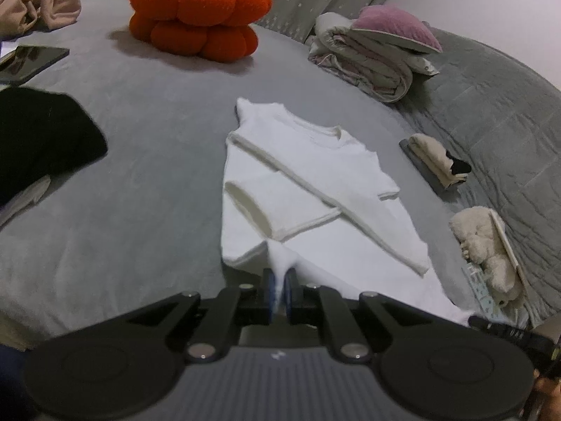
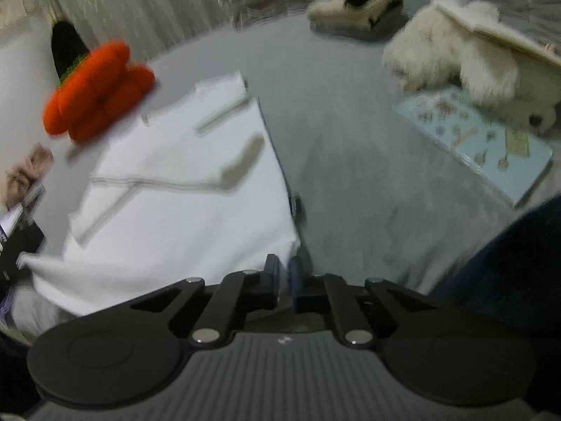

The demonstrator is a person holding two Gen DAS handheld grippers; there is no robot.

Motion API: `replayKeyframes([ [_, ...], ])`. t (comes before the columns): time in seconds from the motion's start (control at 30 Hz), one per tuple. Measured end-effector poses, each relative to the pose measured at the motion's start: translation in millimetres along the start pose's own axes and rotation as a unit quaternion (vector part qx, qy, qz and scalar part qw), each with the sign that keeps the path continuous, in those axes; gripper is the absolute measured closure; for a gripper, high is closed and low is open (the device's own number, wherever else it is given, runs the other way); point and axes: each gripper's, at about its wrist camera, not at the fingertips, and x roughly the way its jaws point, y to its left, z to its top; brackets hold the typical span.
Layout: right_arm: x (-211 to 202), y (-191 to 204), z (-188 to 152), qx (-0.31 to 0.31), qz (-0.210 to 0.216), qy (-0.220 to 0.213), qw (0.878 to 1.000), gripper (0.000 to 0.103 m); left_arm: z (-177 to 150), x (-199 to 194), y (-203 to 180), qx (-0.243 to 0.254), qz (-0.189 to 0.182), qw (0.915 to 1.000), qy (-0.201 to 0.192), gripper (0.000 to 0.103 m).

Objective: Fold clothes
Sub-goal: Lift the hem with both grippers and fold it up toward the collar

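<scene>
White shirt (image 1: 315,189) is lying flat mid-bed on the grey bedspread (image 1: 140,147), sleeves folded in across the chest, hems showing as raised ribbed lines, collar pointing away toward the pillows. Fabric is looking soft, knit, slightly thick. Left hand-held gripper (image 1: 279,289) is pinching the bottom hem, white cloth bunching up between the blue pads, jaws pressed nearly together on it. Right hand-held gripper (image 2: 284,280) is sitting at the shirt's lower right corner; right view is motion-blurred, jaws are nearly together with a thin gap, and no cloth is showing between them, the shirt edge lying just left of the pads. Orange pumpkin plush (image 1: 196,10), lobed and fuzzy, is sitting at the far end of the bed. Rolled quilt (image 1: 368,63) with a mauve cushion (image 1: 396,24) on top is resting to its right. Small folded beige garment (image 1: 438,158) is lying right of the shirt, fluffy cream toy (image 1: 487,245) nearer, over a pale blue picture book (image 2: 484,140). Black cloth (image 1: 42,140) and a dark phone (image 1: 31,59) are lying at left.
</scene>
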Motion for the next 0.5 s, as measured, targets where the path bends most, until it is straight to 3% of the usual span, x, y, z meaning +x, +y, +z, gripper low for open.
replayKeyframes([
  [0.1, -0.9, 4.7, 27.0, -0.015, 0.017, -0.033, 0.999, 0.094, 20.4, 10.6, -5.8, -0.001, -0.007, 0.9999, -0.007, 0.097],
  [0.23, 19.4, 16.4, 75.8, -0.032, 0.041, -0.059, 0.997, 0.094, 59.9, 37.4, -11.3, -0.008, 0.019, 0.9998, -0.008, 0.097],
  [0.4, 87.8, 31.5, 132.7, -0.051, 0.036, -0.021, 0.998, 0.094, 108.2, 97.3, 5.5, -0.059, 0.066, 0.9958, 0.024, 0.097],
  [0.5, 141.5, 31.5, 144.5, -0.069, 0.018, 0.018, 0.997, 0.094, 120.7, 131.1, 18.6, -0.068, 0.068, 0.9948, 0.035, 0.095],
])
